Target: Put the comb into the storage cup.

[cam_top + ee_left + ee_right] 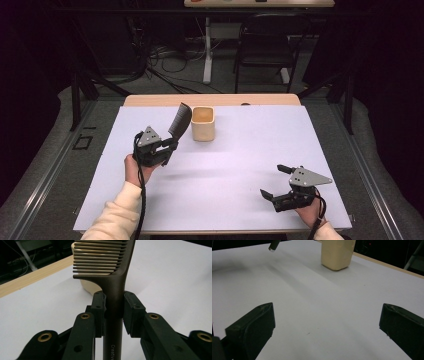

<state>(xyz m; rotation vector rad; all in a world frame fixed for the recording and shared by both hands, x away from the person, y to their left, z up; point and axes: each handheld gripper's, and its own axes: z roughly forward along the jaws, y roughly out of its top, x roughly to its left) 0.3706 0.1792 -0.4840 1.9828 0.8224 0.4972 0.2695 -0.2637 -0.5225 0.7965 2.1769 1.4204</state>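
From the high view, a white sheet covers most of a pale wooden table. The left gripper is held up over the left half of the sheet, gripped from below by a hand in a cream sleeve. A dark comb rises from its jaws, tilted up and to the right, with its toothed head just beside a beige cup that stands upright near the far edge of the sheet. Comb and cup look close, but whether they touch cannot be told from here. The right gripper rests low over the near right part of the sheet, well apart from the cup, its jaws spread wide with nothing between them.

In the left gripper view, the two black jaws are clamped on the comb's handle, one pad on each side of it. The handle runs straight up between them, with small white lettering near the bottom. The teeth point left, and the cup shows behind them.

In the right gripper view, the jaws stand far apart over the bare sheet. The cup stands ahead near the table edge, and the end of the comb handle shows at the upper left.
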